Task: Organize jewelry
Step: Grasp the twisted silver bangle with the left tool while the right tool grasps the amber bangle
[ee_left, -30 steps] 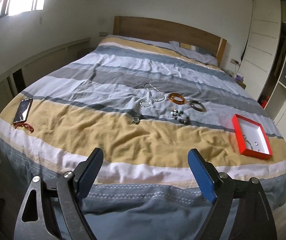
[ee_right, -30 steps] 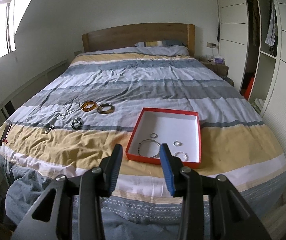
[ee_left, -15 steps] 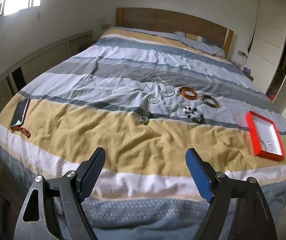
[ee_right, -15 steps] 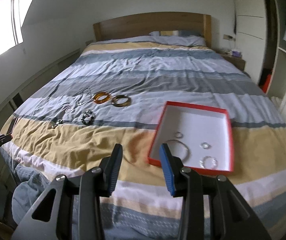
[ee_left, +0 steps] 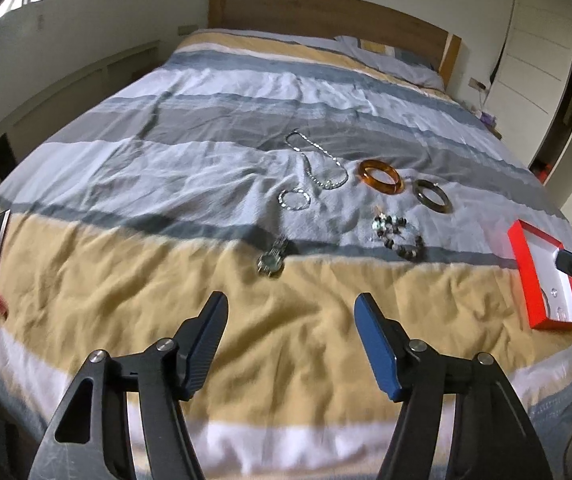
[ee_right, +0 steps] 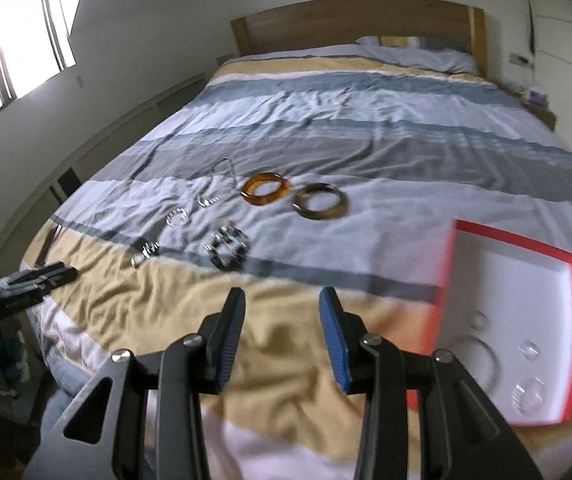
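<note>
The jewelry lies loose on the bed (ee_left: 165, 168), and the red box (ee_left: 526, 268) serves as the landmark. To the left of the box, across the pale stripe, sit the dark bangle (ee_left: 432, 196), the amber bangle (ee_left: 380, 176), the beaded bracelet (ee_left: 398, 236), a chain necklace (ee_left: 318, 164), a thin silver ring-bracelet (ee_left: 294, 200) and a small watch-like piece (ee_left: 271, 260). The watch-like piece, farthest from the box, lies straight ahead of the left tongs (ee_left: 290, 316), its length running away from them toward the headboard.

The left tongs have just been closing; they stand apart with nothing between them. The right tongs (ee_right: 281, 308) stand narrowly apart, empty, with the box just to their right. The left hand looks nearer the loose pieces. Open, rumpled quilt surrounds everything; the near bed edge lies below both tongs.
</note>
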`<state>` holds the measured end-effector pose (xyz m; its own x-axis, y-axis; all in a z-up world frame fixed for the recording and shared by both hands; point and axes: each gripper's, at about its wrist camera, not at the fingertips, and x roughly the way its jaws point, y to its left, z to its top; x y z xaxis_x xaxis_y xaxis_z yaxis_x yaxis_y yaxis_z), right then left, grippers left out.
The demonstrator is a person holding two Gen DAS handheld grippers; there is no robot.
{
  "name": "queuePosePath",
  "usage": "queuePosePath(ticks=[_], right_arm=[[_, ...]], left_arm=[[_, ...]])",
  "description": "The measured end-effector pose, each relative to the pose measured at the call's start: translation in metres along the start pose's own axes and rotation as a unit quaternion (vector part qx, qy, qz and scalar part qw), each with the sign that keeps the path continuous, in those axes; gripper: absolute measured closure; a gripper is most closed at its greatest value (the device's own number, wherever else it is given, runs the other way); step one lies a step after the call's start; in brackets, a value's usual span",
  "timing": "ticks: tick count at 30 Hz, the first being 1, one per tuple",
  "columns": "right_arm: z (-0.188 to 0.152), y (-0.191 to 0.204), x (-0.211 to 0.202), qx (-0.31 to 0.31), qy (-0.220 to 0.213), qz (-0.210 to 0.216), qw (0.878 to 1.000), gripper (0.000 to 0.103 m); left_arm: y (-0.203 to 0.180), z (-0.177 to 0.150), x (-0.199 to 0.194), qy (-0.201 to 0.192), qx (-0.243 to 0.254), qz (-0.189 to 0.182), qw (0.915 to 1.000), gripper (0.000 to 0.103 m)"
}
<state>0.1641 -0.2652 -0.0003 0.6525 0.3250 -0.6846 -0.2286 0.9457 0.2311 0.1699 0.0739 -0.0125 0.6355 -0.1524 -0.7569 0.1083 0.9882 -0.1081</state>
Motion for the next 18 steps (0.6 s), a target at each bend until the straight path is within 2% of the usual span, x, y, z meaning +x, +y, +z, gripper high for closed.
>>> queuePosePath(ticks=[5,11,15,18], right_arm=[[0.029,0.014,0.055,-0.002,0.011,0.032,0.999,0.066],[0.046,0.027,0.123,-0.011,0.039,0.055,0.998,0.066],[0.054,0.023,0.159,0.011,0.052,0.069,0.996,0.066],[0.06,0.02,0.179,0.022,0.057,0.072,0.996,0.066]], left_arm=[[-0.002,0.032,0.043,0.014,0.019,-0.013,0.9996,0.046],[0.005,0.068,0.097,0.035,0.018,-0.026,0.9989,0.053],[0.008,0.079,0.126,0.05,0.017,-0.032,0.9981,0.056],[0.012,0.084,0.147,0.063,0.011,-0.032,0.9974,0.064]])
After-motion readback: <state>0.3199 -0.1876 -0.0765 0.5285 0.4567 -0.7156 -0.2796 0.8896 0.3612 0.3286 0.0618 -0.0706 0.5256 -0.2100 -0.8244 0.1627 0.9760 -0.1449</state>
